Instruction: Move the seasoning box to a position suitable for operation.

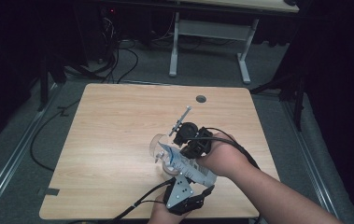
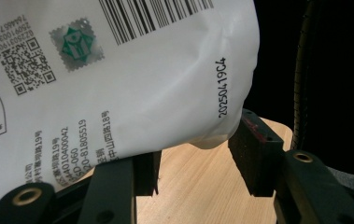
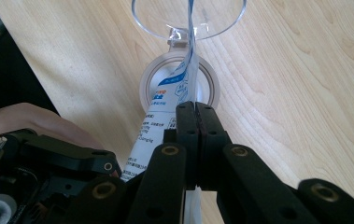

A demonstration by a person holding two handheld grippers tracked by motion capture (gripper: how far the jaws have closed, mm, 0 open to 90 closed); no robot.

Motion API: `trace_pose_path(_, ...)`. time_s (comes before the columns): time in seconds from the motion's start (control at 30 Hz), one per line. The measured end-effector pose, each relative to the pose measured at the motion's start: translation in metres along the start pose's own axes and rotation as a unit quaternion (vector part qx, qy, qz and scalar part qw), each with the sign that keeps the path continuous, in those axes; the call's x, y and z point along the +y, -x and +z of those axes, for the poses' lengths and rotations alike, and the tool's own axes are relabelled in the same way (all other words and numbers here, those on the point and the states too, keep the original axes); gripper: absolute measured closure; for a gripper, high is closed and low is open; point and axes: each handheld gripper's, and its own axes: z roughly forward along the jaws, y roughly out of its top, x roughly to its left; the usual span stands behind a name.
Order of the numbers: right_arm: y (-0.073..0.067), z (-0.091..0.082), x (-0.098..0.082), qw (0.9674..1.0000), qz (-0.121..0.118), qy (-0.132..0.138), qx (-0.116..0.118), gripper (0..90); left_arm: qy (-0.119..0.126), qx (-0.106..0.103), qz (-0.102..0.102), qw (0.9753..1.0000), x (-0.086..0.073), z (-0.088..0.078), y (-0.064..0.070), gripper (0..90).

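A white pouch [image 1: 189, 166] with blue print and a barcode is held over the wooden table [image 1: 118, 140] by both grippers. My right gripper [image 1: 180, 152] comes in from the right and is shut on the pouch's thin edge [image 3: 165, 112]. From the near edge my left gripper [image 1: 187, 176] holds the pouch's bulging body [image 2: 118, 70], its pads [image 2: 251, 144] pressing on either side. The pouch's end points into a round clear jar [image 3: 179, 86], whose clear hinged lid [image 3: 188, 18] lies open beyond it. In the high view the jar [image 1: 160, 149] stands just left of the grippers.
A round cable hole [image 1: 201, 98] sits near the table's far edge. Behind the table stands a white-legged desk [image 1: 209, 42], with cables on the floor [image 1: 118, 60]. A cable [image 1: 132, 205] trails from my left gripper over the near edge.
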Motion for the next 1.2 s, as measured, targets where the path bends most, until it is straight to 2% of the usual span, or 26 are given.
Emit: trace_pose_path(1.2,-0.0004,0.0008,0.0003,1.0000,-0.002,0.002,-0.002,89.9,0.003,0.000,-0.001,1.0000,0.0001,-0.0002,0.0005,55.5)
